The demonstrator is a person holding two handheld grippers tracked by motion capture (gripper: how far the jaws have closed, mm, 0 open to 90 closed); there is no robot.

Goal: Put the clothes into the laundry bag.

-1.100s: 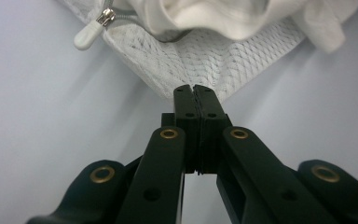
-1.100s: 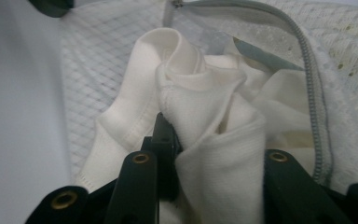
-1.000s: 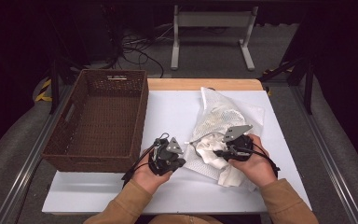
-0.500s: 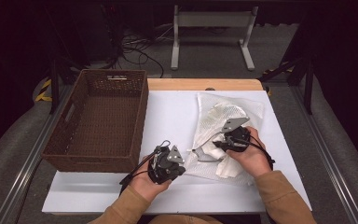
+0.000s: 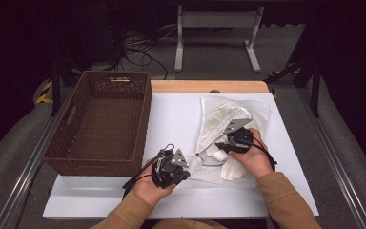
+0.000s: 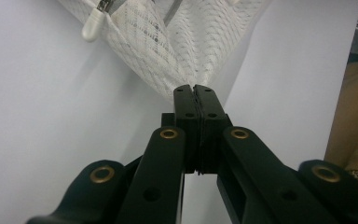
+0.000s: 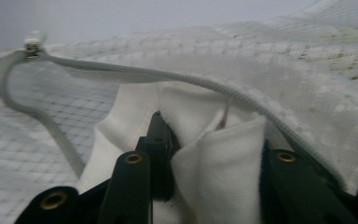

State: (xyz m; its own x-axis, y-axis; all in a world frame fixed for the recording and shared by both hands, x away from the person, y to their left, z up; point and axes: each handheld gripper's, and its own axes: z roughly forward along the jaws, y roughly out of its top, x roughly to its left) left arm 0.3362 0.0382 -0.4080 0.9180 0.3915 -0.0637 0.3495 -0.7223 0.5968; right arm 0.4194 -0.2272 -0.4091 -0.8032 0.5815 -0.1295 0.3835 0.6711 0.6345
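Observation:
A white mesh laundry bag (image 5: 248, 107) lies on the white table (image 5: 171, 119) with its zipper (image 7: 168, 77) undone and white cloth (image 5: 228, 167) in its mouth. My left gripper (image 5: 190, 164) is shut on the bag's near-left edge; in the left gripper view the mesh (image 6: 168, 46) fans out from the closed jaw tips (image 6: 194, 88), and the zipper pull (image 6: 91, 30) hangs at upper left. My right gripper (image 5: 220, 145) reaches into the bag's opening. Its jaws (image 7: 212, 135) have just been opening, and a fold of the white cloth (image 7: 214, 163) lies loosely between them.
An empty brown wicker basket (image 5: 114, 76) stands on the table's left side. A wooden strip (image 5: 205, 86) runs along the far table edge. Beyond it are a metal stand (image 5: 214, 28) and cables on the dark floor. Metal rails flank the table.
The right gripper has shifted up and left, into the bag's mouth, and its jaws stand wider. The left gripper has pulled the bag's edge slightly toward the near left.

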